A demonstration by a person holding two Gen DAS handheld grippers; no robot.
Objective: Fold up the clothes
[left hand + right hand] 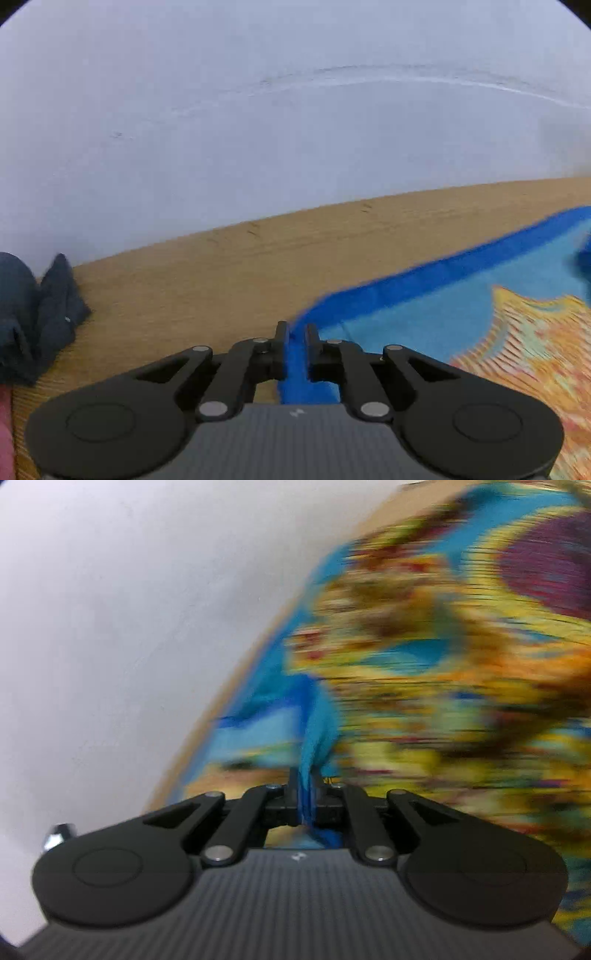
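Observation:
A patterned cloth [424,314] with a dark blue border, a light blue field and an orange-yellow print lies on the wooden table [221,280], at the right of the left wrist view. My left gripper [297,330] is shut on the cloth's blue border at its corner, and the fabric fills the narrow gap between the fingers. In the right wrist view the same cloth [443,664] is blurred and fills the right side. My right gripper [306,779] is shut on a bunched blue fold of it that rises from between the fingers.
A crumpled dark blue garment [40,317] lies on the table at the far left. A white wall [258,129] stands right behind the table's far edge. Bare wood stretches between the dark garment and the cloth.

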